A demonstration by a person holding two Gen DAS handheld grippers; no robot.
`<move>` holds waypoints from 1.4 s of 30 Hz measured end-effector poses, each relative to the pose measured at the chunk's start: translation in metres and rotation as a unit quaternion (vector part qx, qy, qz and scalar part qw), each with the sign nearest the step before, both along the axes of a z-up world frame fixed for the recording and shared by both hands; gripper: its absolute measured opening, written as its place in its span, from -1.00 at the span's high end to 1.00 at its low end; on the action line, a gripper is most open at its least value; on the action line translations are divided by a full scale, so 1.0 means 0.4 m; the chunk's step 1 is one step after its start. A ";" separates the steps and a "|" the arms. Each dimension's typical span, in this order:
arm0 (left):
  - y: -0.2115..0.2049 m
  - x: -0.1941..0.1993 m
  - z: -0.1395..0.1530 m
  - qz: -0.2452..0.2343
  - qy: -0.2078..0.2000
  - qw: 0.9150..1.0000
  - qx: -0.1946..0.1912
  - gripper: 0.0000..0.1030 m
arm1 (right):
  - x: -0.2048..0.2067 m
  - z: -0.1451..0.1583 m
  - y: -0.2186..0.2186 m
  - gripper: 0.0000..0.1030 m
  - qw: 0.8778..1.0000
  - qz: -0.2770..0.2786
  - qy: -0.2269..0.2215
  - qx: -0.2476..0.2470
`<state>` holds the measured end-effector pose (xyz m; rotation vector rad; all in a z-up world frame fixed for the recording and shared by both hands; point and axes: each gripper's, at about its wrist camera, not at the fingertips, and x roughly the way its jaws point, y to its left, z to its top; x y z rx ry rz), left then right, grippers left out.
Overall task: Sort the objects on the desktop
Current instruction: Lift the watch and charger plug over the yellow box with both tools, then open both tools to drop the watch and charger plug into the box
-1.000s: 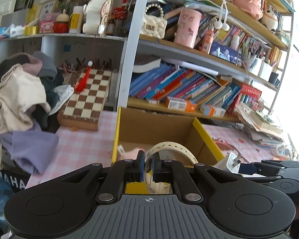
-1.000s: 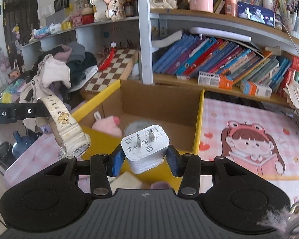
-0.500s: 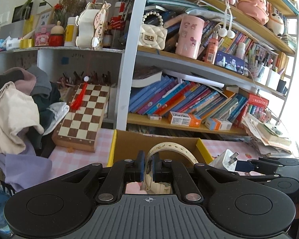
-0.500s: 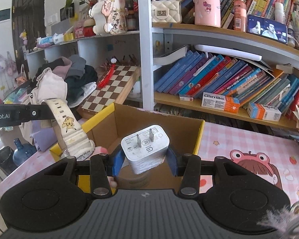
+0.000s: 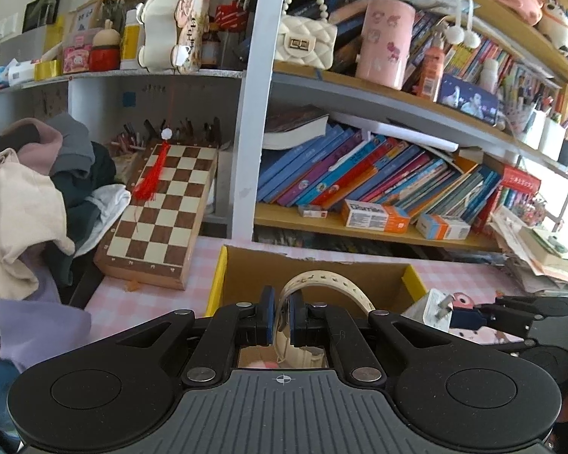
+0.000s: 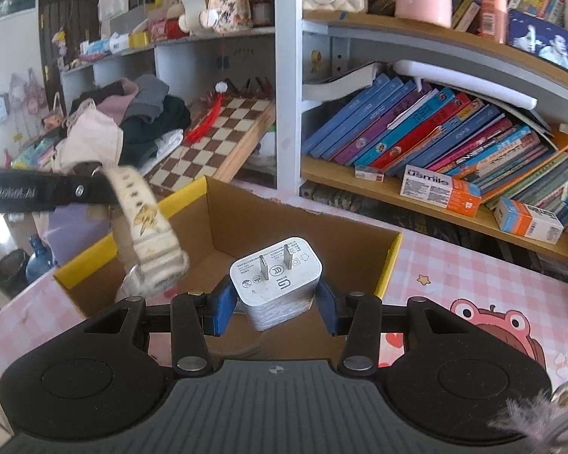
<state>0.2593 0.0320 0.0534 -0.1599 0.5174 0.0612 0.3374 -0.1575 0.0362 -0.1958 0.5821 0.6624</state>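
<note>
My left gripper (image 5: pixel 281 316) is shut on a cream wristwatch (image 5: pixel 323 283), whose perforated strap arches up between the blue pads. In the right wrist view that watch (image 6: pixel 147 234) hangs from the left gripper's black fingers (image 6: pixel 75 191) above the box's left side. My right gripper (image 6: pixel 274 302) is shut on a white two-pin charger plug (image 6: pixel 276 276), prongs facing up. That plug (image 5: pixel 431 308) also shows at the right in the left wrist view. An open cardboard box with yellow rim (image 6: pixel 388 261) stands just ahead of both grippers on the pink checked desk.
A chessboard (image 5: pixel 163 212) leans beside a pile of clothes (image 5: pixel 26 204) at the left. A white shelf post (image 5: pixel 252 113) and rows of books (image 5: pixel 378 178) stand behind the box (image 5: pixel 216 283). Papers (image 5: pixel 530 253) are stacked at the right. A pink cartoon mat (image 6: pixel 484 302) covers the desk's right part.
Both grippers have risen and drawn back from the box, each still holding its object. The box now sits lower and less of its inside shows.
</note>
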 end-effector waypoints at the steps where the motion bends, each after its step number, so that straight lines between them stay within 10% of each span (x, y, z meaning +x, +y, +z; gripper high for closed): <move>1: 0.001 0.013 -0.002 0.001 0.002 1.000 0.002 0.89 | 0.009 -0.006 0.003 0.16 1.000 0.004 0.002 -0.004; 30: 0.001 0.212 -0.146 -0.007 0.098 0.995 0.018 0.88 | 0.129 -0.128 0.112 0.16 0.975 0.100 0.006 -0.199; 42: 0.015 0.217 -0.156 0.003 0.103 0.995 0.016 0.79 | 0.127 -0.121 0.110 0.11 0.977 0.093 0.002 -0.194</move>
